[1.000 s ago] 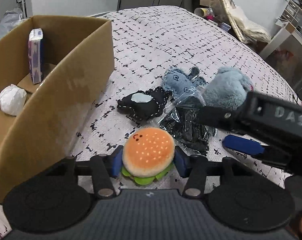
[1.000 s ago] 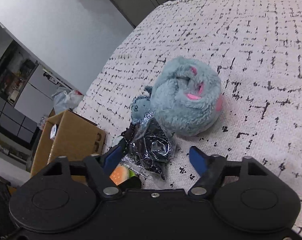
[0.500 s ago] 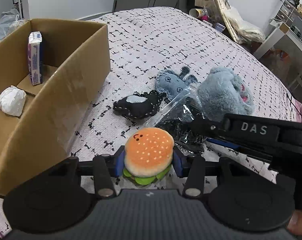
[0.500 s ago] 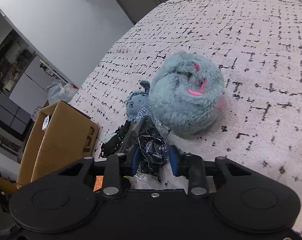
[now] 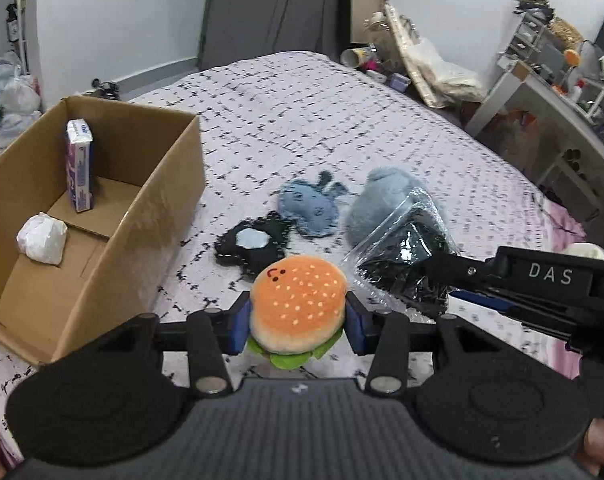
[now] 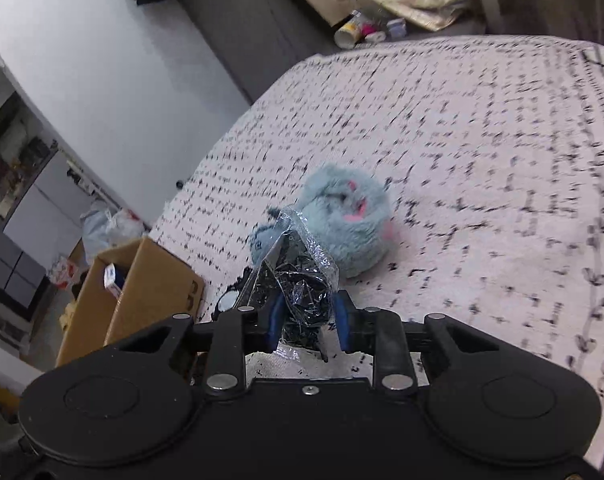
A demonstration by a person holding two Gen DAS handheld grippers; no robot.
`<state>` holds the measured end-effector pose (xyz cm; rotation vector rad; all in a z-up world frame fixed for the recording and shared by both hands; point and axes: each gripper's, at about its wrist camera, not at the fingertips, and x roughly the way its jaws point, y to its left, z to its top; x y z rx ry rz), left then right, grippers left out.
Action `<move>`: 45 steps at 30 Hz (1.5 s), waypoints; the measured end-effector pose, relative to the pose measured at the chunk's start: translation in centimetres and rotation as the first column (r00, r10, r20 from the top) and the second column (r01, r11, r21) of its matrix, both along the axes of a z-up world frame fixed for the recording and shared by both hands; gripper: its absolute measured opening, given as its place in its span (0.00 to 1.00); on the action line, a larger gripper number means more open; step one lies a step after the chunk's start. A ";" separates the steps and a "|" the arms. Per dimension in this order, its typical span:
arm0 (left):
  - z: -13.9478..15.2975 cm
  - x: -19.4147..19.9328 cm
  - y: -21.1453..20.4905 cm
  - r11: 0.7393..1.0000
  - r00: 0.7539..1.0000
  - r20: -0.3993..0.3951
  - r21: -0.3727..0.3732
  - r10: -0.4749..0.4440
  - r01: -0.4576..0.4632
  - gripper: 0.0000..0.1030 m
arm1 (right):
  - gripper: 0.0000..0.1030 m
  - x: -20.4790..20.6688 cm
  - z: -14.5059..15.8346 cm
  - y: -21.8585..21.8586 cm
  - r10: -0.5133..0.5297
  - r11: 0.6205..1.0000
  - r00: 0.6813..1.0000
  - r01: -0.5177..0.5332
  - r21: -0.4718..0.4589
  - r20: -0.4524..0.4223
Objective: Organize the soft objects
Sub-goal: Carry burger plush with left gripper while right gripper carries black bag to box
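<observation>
My left gripper [image 5: 297,326] is shut on a plush burger [image 5: 297,312], held above the bed. My right gripper [image 6: 308,324] is shut on a clear plastic bag of black stuff [image 6: 302,292], lifted off the bed; the bag also shows in the left wrist view [image 5: 406,256]. On the patterned bedspread lie a fluffy blue-grey plush [image 6: 350,216], a flat blue felt toy [image 5: 310,206] and a black felt toy [image 5: 253,242]. An open cardboard box [image 5: 173,200] stands to the left.
The box holds a purple-and-white carton [image 5: 79,164] and a white crumpled wad [image 5: 41,238]. Past the bed's far edge are bags and clutter [image 5: 434,72]; a white desk [image 5: 550,96] stands at the right.
My right gripper closed on the plastic bag and lifted it. My left gripper rose with the burger, away from the bedspread.
</observation>
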<state>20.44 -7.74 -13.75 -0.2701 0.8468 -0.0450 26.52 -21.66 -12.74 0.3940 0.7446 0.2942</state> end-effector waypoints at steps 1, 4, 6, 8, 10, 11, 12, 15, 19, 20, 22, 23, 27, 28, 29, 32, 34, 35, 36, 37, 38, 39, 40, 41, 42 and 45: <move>0.4 -0.2 0.0 1.000 1.000 0.011 0.005 -0.011 0.010 0.44 | 0.25 -0.4 0.3 -0.2 -0.010 1.000 1.000 0.010 0.005 0.007; 1.8 -0.7 0.0 0.999 0.999 0.041 0.011 -0.034 0.033 0.44 | 0.25 -1.7 1.3 -0.9 -0.041 0.999 0.999 0.041 0.027 0.032; 2.5 -0.9 0.1 0.999 0.998 0.044 -0.003 -0.039 0.039 0.44 | 0.25 -2.5 1.9 -1.2 -0.056 0.998 0.997 0.054 0.044 0.047; 3.2 -1.2 0.3 0.999 0.998 0.047 -0.014 -0.042 0.042 0.44 | 0.25 -3.2 2.4 -1.4 -0.068 0.996 0.996 0.065 0.058 0.059; 3.9 -1.5 0.6 0.999 0.997 0.060 -0.017 -0.044 0.045 0.44 | 0.24 -4.0 2.9 -1.5 -0.076 0.995 0.994 0.071 0.068 0.072; 4.3 -1.7 0.9 0.999 0.997 0.067 -0.018 -0.046 0.047 0.44 | 0.24 -4.2 3.1 -1.5 -0.078 0.995 0.994 0.072 0.072 0.078; 4.7 -1.8 1.1 0.999 0.996 0.074 -0.020 -0.046 0.047 0.44 | 0.24 -4.5 3.4 -1.5 -0.078 0.994 0.993 0.071 0.079 0.086; 5.6 -2.4 2.1 0.999 0.996 0.081 -0.023 -0.036 0.038 0.44 | 0.24 -4.9 4.2 -1.5 -0.074 0.993 0.992 0.064 0.094 0.106; 6.4 -2.4 3.5 0.999 0.998 0.050 -0.030 -0.032 0.033 0.44 | 0.24 -5.4 5.3 -1.0 -0.064 0.994 0.987 0.050 0.099 0.148; 6.6 -2.4 3.8 0.999 0.998 0.049 -0.026 -0.032 0.034 0.44 | 0.24 -5.6 5.5 -0.8 -0.064 0.994 0.986 0.050 0.100 0.151; 7.1 -2.4 4.5 0.999 0.998 0.057 -0.013 -0.031 0.032 0.44 | 0.24 -5.9 5.7 -0.4 -0.063 0.994 0.986 0.048 0.099 0.157; 7.3 -2.5 4.8 0.999 0.998 0.060 -0.009 -0.030 0.031 0.44 | 0.24 -6.1 5.8 -0.3 -0.063 0.994 0.985 0.047 0.098 0.161; 8.2 -2.4 6.3 1.000 0.998 0.069 -0.015 -0.010 0.011 0.44 | 0.24 -6.5 6.3 0.1 -0.057 0.994 0.981 0.039 0.101 0.186; 8.4 -2.5 6.7 1.000 0.997 0.071 -0.018 -0.006 0.008 0.44 | 0.24 -6.6 6.5 0.2 -0.058 0.994 0.980 0.039 0.102 0.192; 8.6 -2.5 7.0 1.000 0.997 0.075 -0.019 -0.003 0.004 0.44 | 0.24 -6.8 6.8 0.3 -0.058 0.994 0.979 0.039 0.103 0.196; 9.0 -2.6 7.9 1.000 0.997 0.074 -0.005 0.010 -0.010 0.44 | 0.24 -7.0 7.2 0.5 -0.059 0.993 0.976 0.036 0.109 0.210; 9.3 -2.5 8.4 1.000 0.998 0.065 -0.001 0.013 -0.013 0.44 | 0.24 -7.3 7.5 0.6 -0.058 0.993 0.972 0.032 0.116 0.226; 9.5 -2.5 8.6 1.000 0.997 0.070 -0.001 0.013 -0.013 0.44 | 0.24 -7.5 7.6 0.7 -0.055 0.993 0.971 0.028 0.118 0.232; 9.6 -2.6 8.8 1.000 0.997 0.077 0.000 0.010 -0.010 0.44 | 0.24 -7.6 7.6 0.8 -0.052 0.993 0.971 0.025 0.118 0.235; 9.8 -2.6 8.9 1.000 0.997 0.082 0.001 0.006 -0.006 0.44 | 0.24 -7.6 7.7 0.9 -0.050 0.993 0.971 0.022 0.117 0.236; 9.8 -2.6 9.1 1.000 0.997 0.082 0.000 0.002 -0.002 0.44 | 0.24 -7.6 7.7 1.1 -0.047 0.993 0.970 0.019 0.120 0.239; 9.8 -2.6 9.3 1.000 0.997 0.079 -0.001 -0.001 0.001 0.44 | 0.24 -7.6 7.8 1.2 -0.044 0.992 0.968 0.014 0.123 0.246; 9.7 -2.6 9.5 1.000 0.997 0.076 -0.003 -0.002 0.002 0.44 | 0.24 -7.6 7.8 1.4 -0.040 0.992 0.966 0.008 0.124 0.256; 9.7 -2.6 9.7 1.000 0.997 0.076 -0.004 0.000 0.000 0.44 | 0.24 -7.7 7.8 1.6 -0.036 0.992 0.964 0.003 0.122 0.264; 9.7 -2.6 10.0 1.000 0.997 0.080 -0.004 0.006 -0.006 0.44 | 0.24 -7.8 7.9 1.8 -0.031 0.993 0.962 -0.002 0.119 0.271; 9.5 -2.5 10.8 1.000 0.995 0.091 -0.015 0.029 -0.028 0.44 | 0.24 -7.8 8.1 2.6 -0.015 0.994 0.960 -0.016 0.107 0.279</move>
